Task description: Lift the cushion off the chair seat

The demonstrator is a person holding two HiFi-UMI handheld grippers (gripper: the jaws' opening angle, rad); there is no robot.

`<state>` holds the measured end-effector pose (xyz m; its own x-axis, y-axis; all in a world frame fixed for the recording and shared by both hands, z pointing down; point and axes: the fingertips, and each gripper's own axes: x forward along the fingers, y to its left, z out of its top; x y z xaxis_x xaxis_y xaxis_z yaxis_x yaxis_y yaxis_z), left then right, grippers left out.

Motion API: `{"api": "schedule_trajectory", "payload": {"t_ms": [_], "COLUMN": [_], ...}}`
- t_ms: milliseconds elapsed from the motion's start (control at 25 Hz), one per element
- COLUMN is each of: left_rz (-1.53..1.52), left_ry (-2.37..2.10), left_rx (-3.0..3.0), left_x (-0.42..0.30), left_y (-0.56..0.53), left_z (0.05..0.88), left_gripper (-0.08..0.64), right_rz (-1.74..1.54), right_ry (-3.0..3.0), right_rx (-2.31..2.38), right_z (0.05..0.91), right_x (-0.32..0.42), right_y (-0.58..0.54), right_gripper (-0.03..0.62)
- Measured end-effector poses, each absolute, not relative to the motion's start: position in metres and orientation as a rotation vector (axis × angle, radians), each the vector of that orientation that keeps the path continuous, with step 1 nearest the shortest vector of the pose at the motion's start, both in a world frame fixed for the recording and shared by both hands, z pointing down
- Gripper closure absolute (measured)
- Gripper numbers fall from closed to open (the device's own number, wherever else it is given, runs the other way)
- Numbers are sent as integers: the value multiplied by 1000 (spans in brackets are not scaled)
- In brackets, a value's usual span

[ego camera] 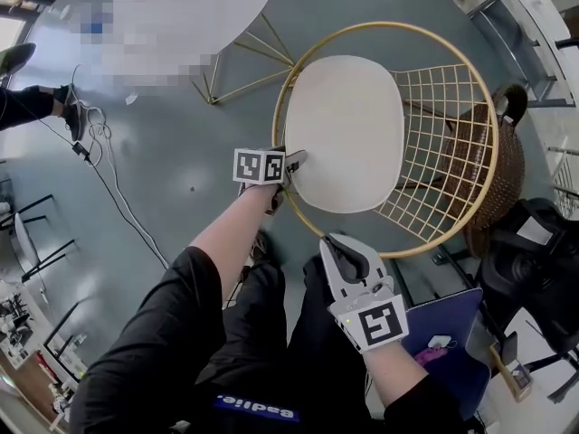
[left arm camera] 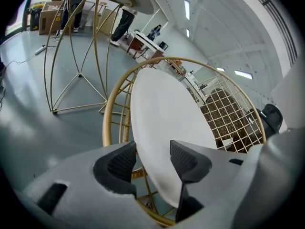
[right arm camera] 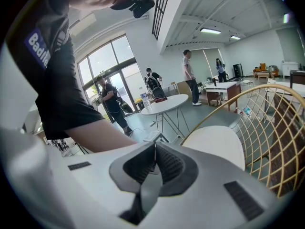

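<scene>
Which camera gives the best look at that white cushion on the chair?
The head view: it shows almost the whole cushion from above, lying on the gold wire chair. The left gripper view shows it close, partly behind open jaws. The right gripper view catches only one side.

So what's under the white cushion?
The cushion lies on the gold wire chair. The chair's rim shows all around the cushion, and a few wires peek out below its edge. The seat itself is covered, so it can't be seen.
</scene>
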<state>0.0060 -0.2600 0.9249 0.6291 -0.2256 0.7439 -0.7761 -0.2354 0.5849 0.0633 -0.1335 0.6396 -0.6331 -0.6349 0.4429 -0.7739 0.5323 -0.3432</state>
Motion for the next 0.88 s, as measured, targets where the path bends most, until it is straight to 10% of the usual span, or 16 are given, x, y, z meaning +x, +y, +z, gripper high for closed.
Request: {"api": "schedule_trajectory", "payload": {"t_ms": [880], "left_rz": [573], "left_ry": [-858], "left_rx": [1869], "left_x": [14], "left_y": [-260], "left_z": [796], "left_gripper": [508], "right_rz": [668], "right_ry": [-2502], "right_rx": [1299], "right_z": [549], "right_x": [84], "right_y": [-127], "right_gripper": [563]}}
